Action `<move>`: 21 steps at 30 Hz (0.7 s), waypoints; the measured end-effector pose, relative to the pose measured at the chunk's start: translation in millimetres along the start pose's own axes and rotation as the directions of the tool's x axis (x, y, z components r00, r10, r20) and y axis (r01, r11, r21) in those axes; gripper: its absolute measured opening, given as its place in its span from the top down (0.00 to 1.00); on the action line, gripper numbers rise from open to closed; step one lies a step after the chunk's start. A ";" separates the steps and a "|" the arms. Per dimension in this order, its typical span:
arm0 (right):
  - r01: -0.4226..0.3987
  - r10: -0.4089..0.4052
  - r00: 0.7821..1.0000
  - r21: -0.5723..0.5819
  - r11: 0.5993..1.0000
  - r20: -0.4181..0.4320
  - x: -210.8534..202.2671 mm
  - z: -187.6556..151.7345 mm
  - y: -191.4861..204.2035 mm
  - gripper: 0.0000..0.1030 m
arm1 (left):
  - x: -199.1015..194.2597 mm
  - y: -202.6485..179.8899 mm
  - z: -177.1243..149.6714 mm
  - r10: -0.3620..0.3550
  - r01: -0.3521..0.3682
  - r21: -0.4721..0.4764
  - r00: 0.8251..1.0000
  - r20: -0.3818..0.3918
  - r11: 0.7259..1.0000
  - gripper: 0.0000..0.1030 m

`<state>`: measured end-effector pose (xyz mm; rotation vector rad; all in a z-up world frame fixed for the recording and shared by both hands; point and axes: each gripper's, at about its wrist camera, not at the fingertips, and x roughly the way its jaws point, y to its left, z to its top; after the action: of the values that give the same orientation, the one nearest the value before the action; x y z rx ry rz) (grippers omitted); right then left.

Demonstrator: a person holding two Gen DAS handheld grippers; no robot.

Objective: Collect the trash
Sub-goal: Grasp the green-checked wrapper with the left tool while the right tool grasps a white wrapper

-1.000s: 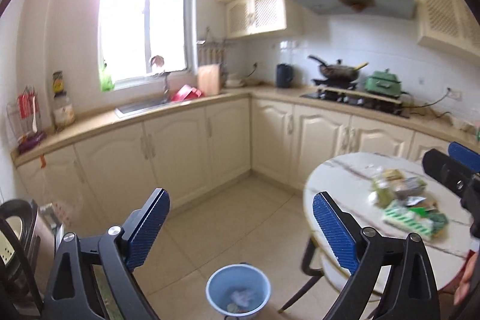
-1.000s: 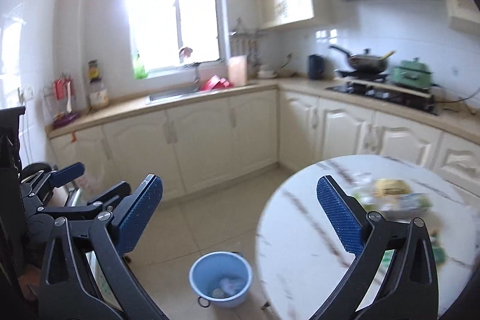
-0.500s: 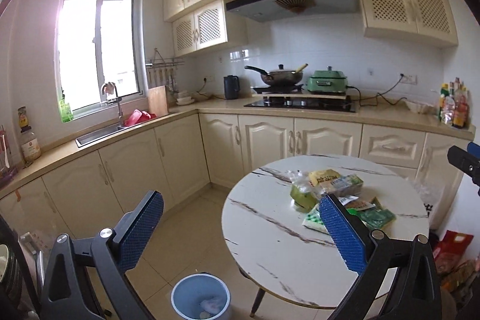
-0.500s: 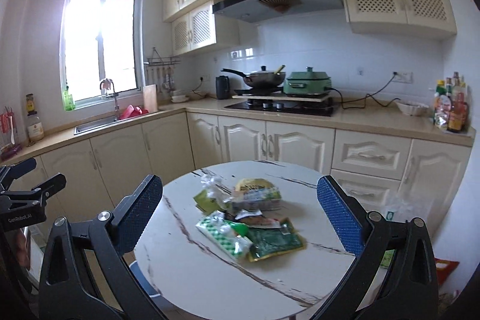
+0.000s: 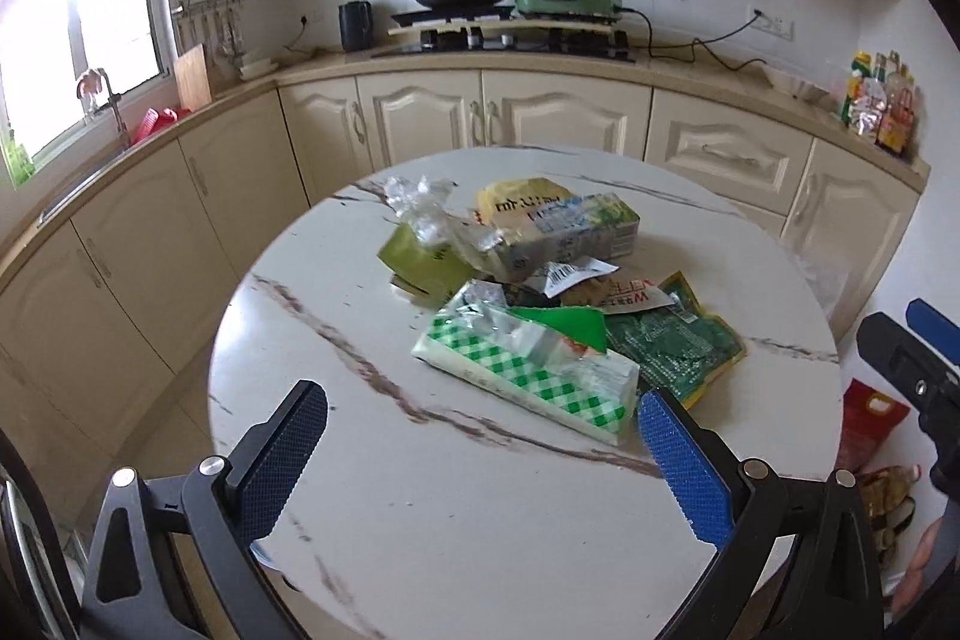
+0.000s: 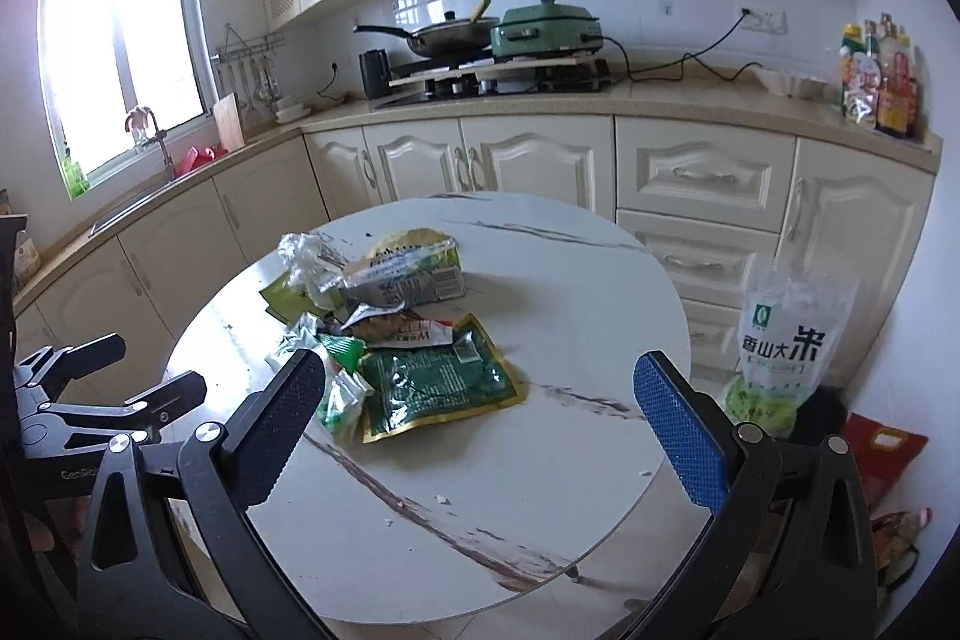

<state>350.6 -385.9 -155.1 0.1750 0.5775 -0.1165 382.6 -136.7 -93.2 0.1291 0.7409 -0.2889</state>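
Both tools spread and empty above the trash heap on the round surface.

The left tool (image 5: 480,436) and right tool (image 6: 480,400) are held wide apart, nothing pinched. The trash pile (image 5: 540,292) lies mid-surface (image 5: 450,520), wrappers overlapping. Risk noted: the checked green packet (image 5: 528,370) and dark green pouch (image 6: 438,382) overlap, so one may be dragged off the rim when the other is lifted. Versus a second earlier: the blue bin is no longer in view; the pile is now centred.

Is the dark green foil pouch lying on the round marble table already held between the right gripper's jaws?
No, the dark green foil pouch lies flat on the table, untouched by the open right gripper.
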 end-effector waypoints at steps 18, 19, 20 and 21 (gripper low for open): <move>-0.052 0.051 0.994 -0.002 0.999 -0.091 70.5 -1.3 -16.8 0.00 | 157.5 -8.6 60.9 -0.002 -0.009 -0.055 0.981 -0.194 0.998 0.02; -0.056 0.055 0.994 -0.010 0.998 -0.097 73.2 -2.4 -14.1 0.00 | 157.1 -1.2 58.7 0.004 -0.015 -0.058 0.980 -0.197 0.998 0.02; -0.060 0.058 0.993 -0.016 0.998 -0.103 75.6 -3.0 -12.1 0.00 | 157.3 8.1 56.0 0.018 -0.031 -0.065 0.980 -0.200 0.997 0.03; -0.067 0.064 0.992 -0.023 0.997 -0.110 78.4 -3.9 -9.2 0.00 | 157.0 17.0 53.3 0.030 -0.046 -0.074 0.979 -0.200 0.996 0.03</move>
<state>412.2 -398.9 -202.8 0.1745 0.6818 -0.0357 532.1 -165.5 -160.9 0.0983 0.9461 -0.2120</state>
